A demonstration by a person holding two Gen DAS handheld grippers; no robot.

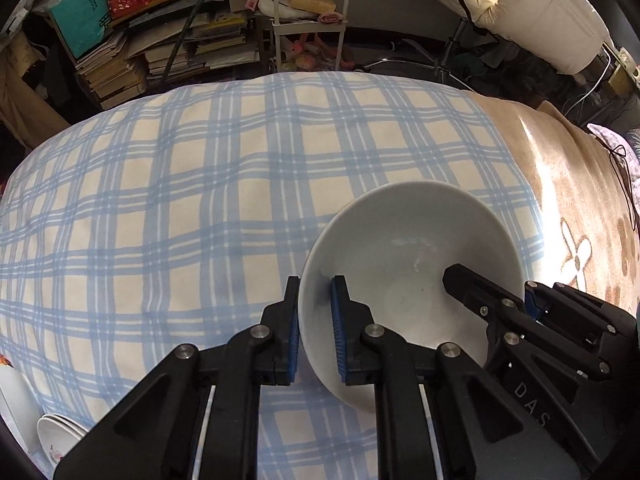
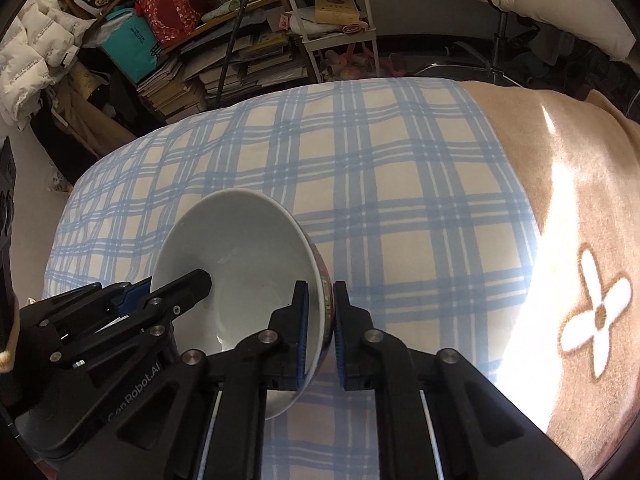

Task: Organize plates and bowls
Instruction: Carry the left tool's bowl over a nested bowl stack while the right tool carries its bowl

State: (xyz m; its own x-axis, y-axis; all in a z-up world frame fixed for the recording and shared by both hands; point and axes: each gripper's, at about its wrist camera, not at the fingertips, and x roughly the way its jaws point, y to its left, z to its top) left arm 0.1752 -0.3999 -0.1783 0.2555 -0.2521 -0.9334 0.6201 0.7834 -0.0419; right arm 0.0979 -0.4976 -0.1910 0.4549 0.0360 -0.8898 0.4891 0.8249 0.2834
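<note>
Over the checked cloth (image 1: 160, 200), a bowl (image 1: 408, 248) is pinched at opposite rims by left gripper (image 1: 316, 320) and right gripper (image 2: 322, 328); uneven pull could crack or drop it.

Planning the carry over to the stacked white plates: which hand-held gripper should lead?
Left, probably. Both clamp the white bowl, but the left hand-held gripper holds the rim nearer the stacked white plates; the right hand-held gripper holds the opposite rim.

A pale, empty bowl (image 1: 404, 248) sits upright on the checked bed cover (image 1: 180, 200); stacked white plates (image 1: 60, 432) lie at the near left edge.
</note>
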